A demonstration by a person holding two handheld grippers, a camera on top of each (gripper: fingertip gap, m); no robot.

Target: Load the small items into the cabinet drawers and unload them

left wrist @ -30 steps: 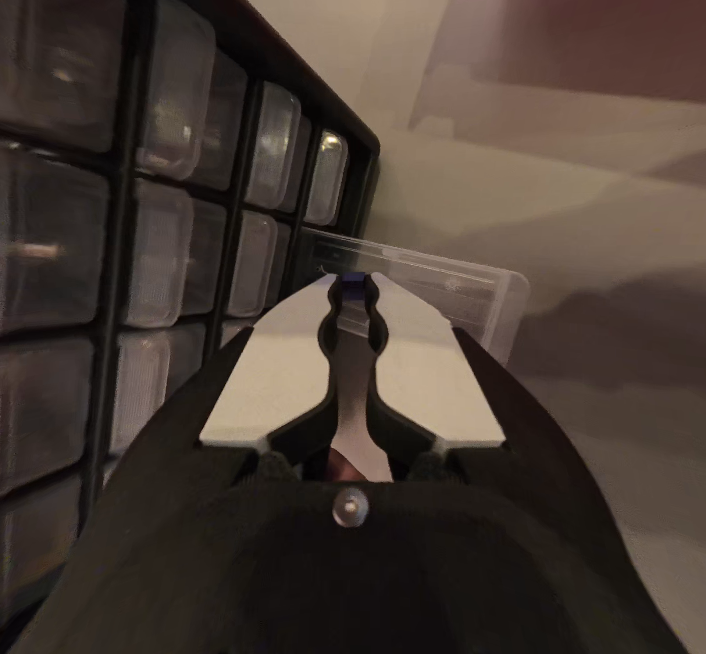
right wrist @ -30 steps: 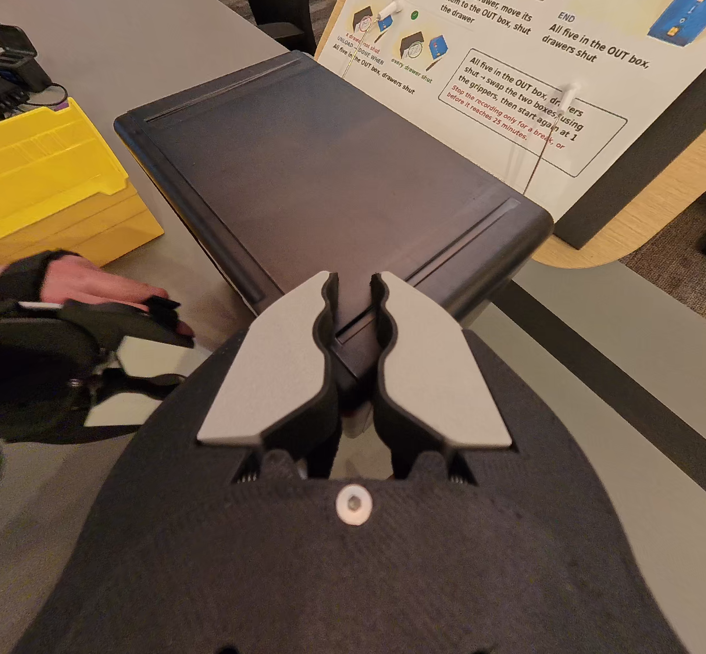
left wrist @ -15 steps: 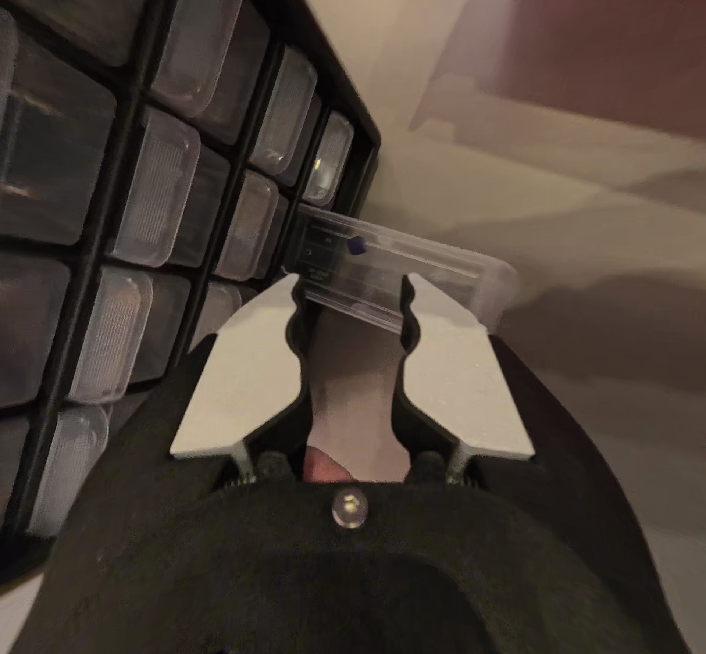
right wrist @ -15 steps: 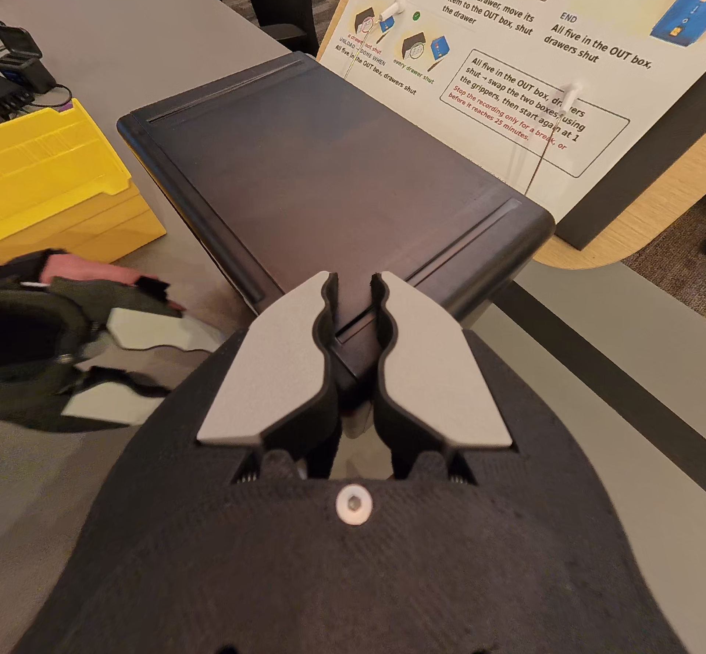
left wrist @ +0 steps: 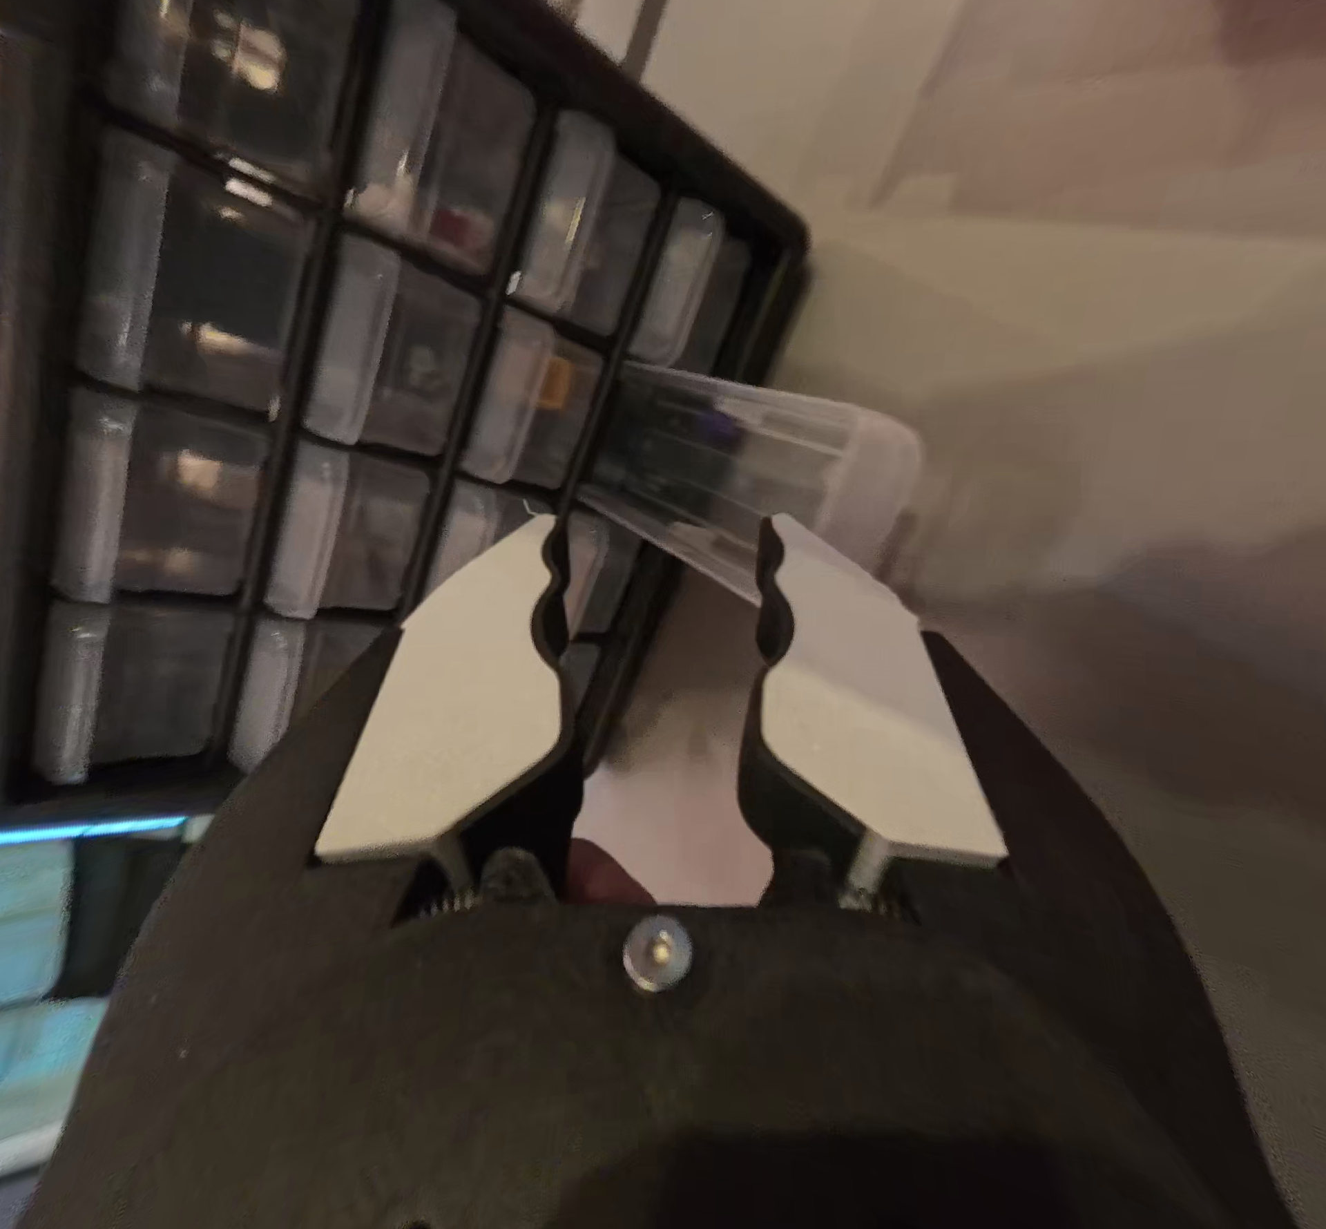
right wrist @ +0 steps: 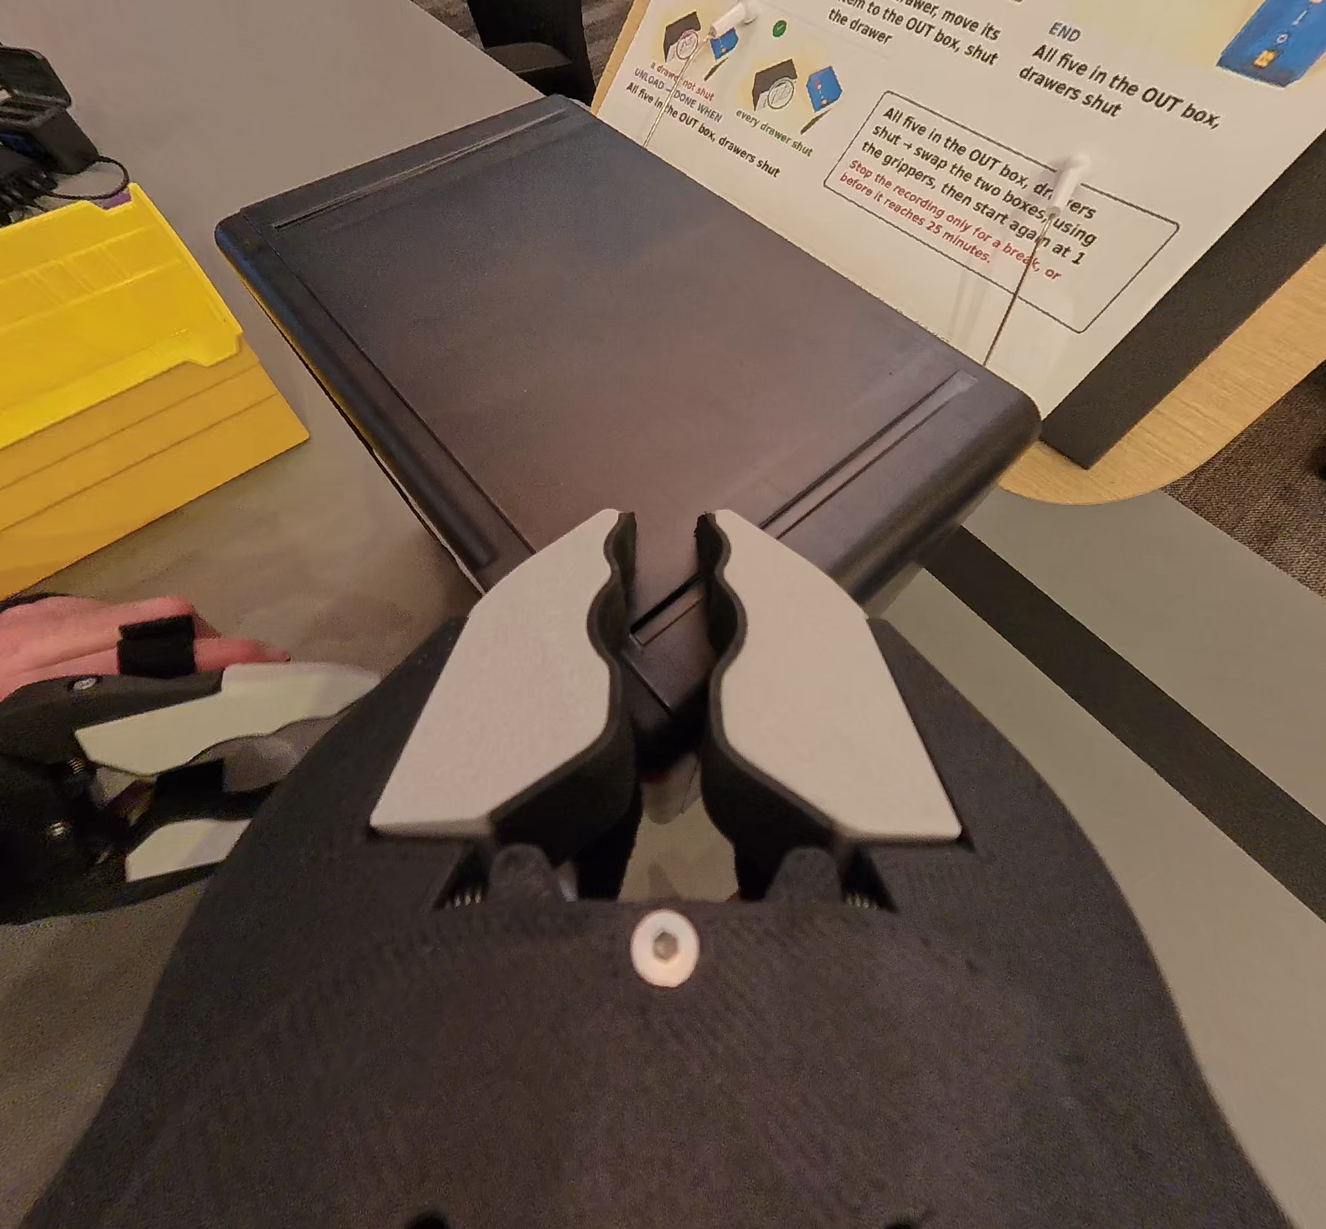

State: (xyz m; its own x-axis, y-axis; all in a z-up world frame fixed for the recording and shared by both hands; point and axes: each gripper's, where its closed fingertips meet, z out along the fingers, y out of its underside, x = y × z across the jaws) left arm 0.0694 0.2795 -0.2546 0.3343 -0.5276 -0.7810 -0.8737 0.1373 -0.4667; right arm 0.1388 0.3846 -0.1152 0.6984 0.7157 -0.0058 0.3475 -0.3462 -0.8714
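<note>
The black cabinet [left wrist: 782, 276] of clear drawers fills the left of the left wrist view. One drawer [left wrist: 725, 477] in its right column is pulled out, with a small blue item [left wrist: 721, 430] inside. My left gripper [left wrist: 660, 538] is open and empty just below this drawer. In the right wrist view my right gripper [right wrist: 669, 527] hovers over the front right corner of the cabinet top [right wrist: 610, 333]. Its jaws are almost closed, with nothing between them. The left gripper's fingers [right wrist: 215, 714] and a hand show at the left edge.
A yellow bin [right wrist: 107, 347] stands left of the cabinet on the grey table [right wrist: 179, 46]. An instruction board [right wrist: 933, 118] leans behind the cabinet. An orange item [left wrist: 560, 383] and a red item [left wrist: 452, 233] sit in shut drawers. Something light blue [left wrist: 36, 907] lies below the cabinet. The tips of one gripper are about 20 cm away from the tips of the other. The drawer [left wrist: 725, 477] sits 10 cm or so from the ends of my left fingers. The left tips stand about 12 cm off the black cabinet [left wrist: 782, 276].
My left gripper let go of the blue item, which now lies in the pulled-out drawer. Its jaws opened wide and it drew back. The right gripper has not moved.
</note>
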